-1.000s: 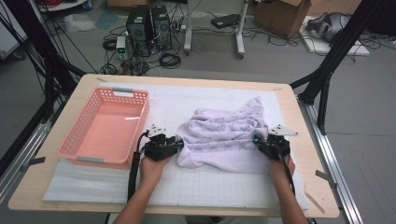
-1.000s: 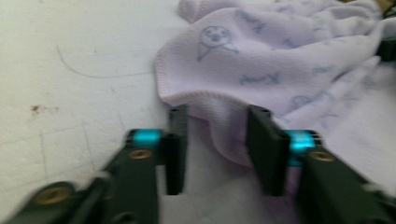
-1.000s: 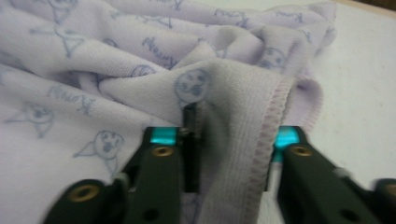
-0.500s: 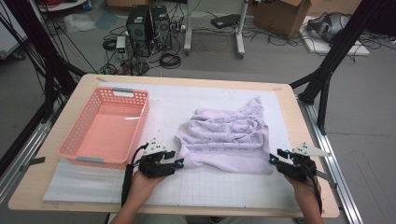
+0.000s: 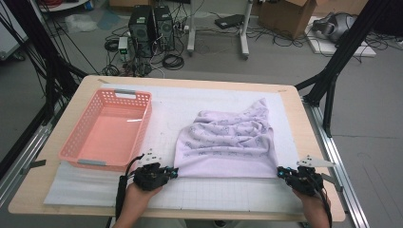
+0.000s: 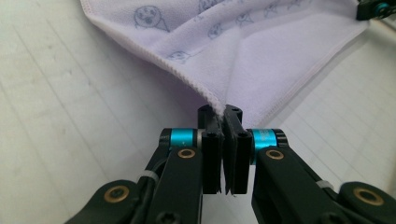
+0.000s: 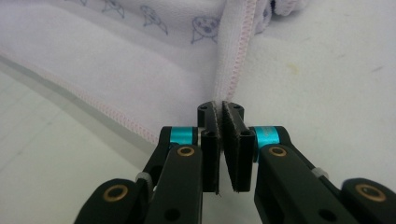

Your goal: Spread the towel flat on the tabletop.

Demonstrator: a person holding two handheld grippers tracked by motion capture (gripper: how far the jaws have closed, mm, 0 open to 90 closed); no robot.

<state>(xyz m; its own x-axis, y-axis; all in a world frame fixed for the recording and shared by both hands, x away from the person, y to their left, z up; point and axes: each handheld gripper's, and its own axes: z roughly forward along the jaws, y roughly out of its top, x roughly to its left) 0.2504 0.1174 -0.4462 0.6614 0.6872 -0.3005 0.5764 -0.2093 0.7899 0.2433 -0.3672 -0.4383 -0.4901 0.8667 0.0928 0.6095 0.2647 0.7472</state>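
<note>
A lilac towel (image 5: 228, 142) printed with small faces lies on the white gridded mat (image 5: 176, 107), its near edge pulled straight between my two grippers. My left gripper (image 5: 174, 173) has just closed its jaws and is shut on the towel's near left corner. In the left gripper view the fabric (image 6: 261, 51) is pinched between the black pads (image 6: 212, 135) of the left gripper (image 6: 224, 112). My right gripper (image 5: 280, 172) has also just closed and is shut on the near right corner. In the right gripper view the right gripper (image 7: 222, 108) grips the towel's stitched hem (image 7: 231, 60).
A pink plastic basket (image 5: 107, 126) stands empty at the left of the mat, just beyond my left hand. The wooden table's (image 5: 28, 190) near edge is close below both hands. Black frame legs, cables and computers stand on the floor beyond the far edge.
Both hands have moved apart, the right one farthest to the right. The bunched near edge of the towel is now drawn out straight between the grippers.
</note>
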